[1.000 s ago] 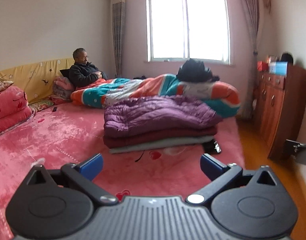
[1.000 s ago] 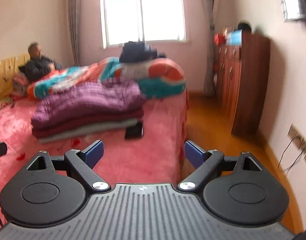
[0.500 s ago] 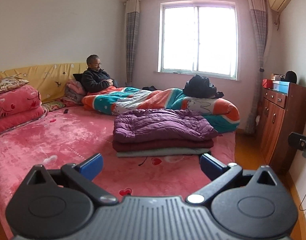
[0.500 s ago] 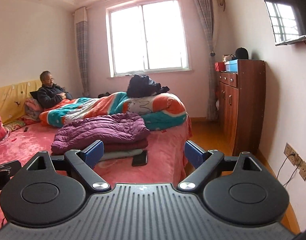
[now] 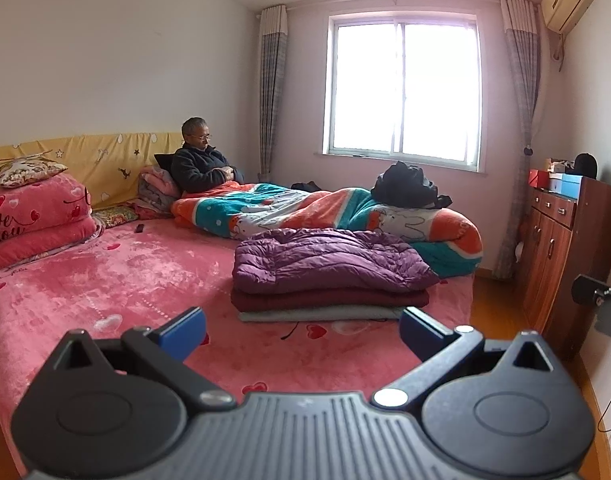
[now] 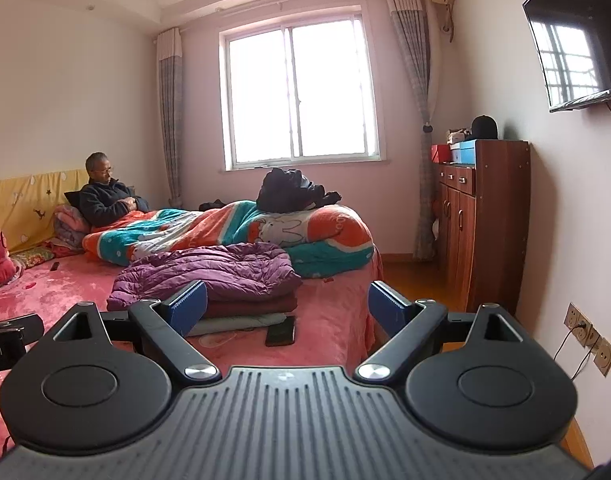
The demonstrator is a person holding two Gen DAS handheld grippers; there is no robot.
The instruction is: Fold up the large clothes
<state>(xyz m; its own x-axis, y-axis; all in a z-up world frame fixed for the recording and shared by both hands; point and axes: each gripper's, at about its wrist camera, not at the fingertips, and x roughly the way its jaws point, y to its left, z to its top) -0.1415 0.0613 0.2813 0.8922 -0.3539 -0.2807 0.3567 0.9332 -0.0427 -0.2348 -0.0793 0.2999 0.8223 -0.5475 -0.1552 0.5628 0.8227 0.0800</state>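
I see bare pink bed (image 5: 105, 280) on the left. My left tool (image 5: 301, 330) and right tool (image 6: 287, 306) are both released, holding nothing. Three folded clothes (image 5: 329, 276) are stacked mid-bed, far from both. Only the right view shows one phone (image 6: 280, 330) beside the stack.

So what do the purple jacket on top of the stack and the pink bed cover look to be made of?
The purple jacket looks like a quilted puffer, probably a smooth synthetic shell with padding: stitched channels, puffy ridges, a slight sheen. The pink bed cover looks like plush fleece: fuzzy pile with soft, light-catching patches and printed hearts. Neither fibre can be confirmed from here.
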